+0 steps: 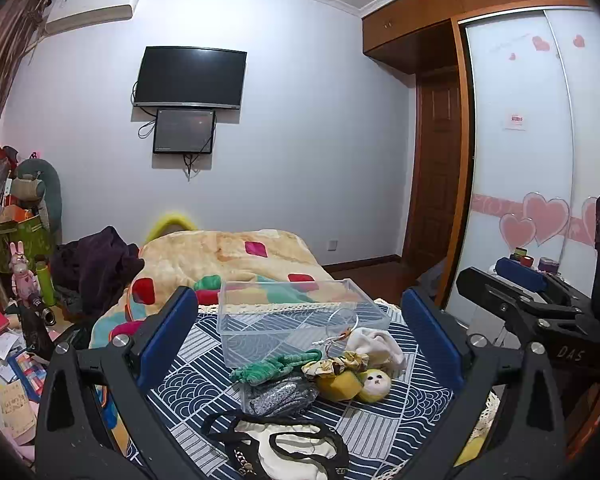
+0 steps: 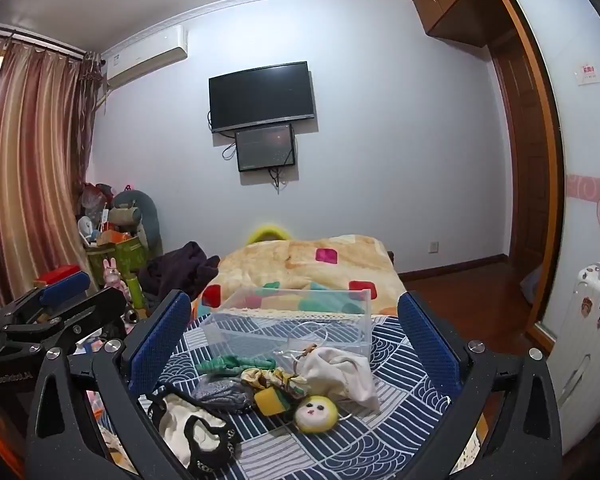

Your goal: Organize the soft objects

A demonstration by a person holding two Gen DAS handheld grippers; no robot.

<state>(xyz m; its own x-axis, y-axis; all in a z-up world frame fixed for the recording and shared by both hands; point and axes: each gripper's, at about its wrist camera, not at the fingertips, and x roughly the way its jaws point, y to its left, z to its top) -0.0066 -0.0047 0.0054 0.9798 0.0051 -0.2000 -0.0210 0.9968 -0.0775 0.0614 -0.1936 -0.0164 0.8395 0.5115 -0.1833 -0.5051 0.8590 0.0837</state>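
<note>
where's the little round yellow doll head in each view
Left wrist view: the round yellow plush doll head lies low and right of centre, against a yellow sponge block.
Right wrist view: the doll head lies low and near centre, nearest the camera.
Shared landmark: the clear plastic storage box on the bed behind the pile.

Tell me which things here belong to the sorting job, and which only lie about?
Job: clear plastic box, green knitted piece, white cloth, yellow doll head, grey sparkly pouch.

Lying about: patterned blanket, wall television, dark clothes heap.
</note>
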